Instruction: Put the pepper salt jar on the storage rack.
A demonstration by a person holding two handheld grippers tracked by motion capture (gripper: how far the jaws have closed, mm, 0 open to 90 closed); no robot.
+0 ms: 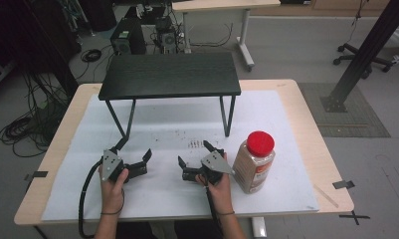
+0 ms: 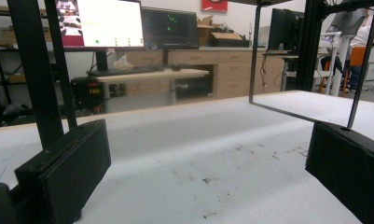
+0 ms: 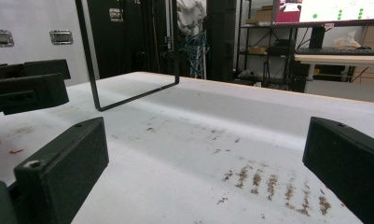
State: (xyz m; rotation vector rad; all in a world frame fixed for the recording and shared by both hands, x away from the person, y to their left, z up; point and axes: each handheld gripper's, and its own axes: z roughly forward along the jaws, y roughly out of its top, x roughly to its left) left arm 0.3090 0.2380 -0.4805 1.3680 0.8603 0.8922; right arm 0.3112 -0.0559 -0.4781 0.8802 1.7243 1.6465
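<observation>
Jar (image 1: 254, 164) label perhaps too small to read

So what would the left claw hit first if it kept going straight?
Likely nothing: the left claw points across the bare mat, under the shelf, between its legs. Depth beyond is unclear.

Three cameras: one above me, one riding on each of my tools.

The high view looks forward and down from my side of the table (image 1: 296, 107), taking in the whole top and the floor beyond. My left gripper (image 1: 135, 160) view sits low and close to the white mat (image 2: 194, 168), facing the room's desks. My right gripper (image 1: 194, 155) view, equally low, looks across the mat. Both share the black stand (image 1: 169, 74).
</observation>
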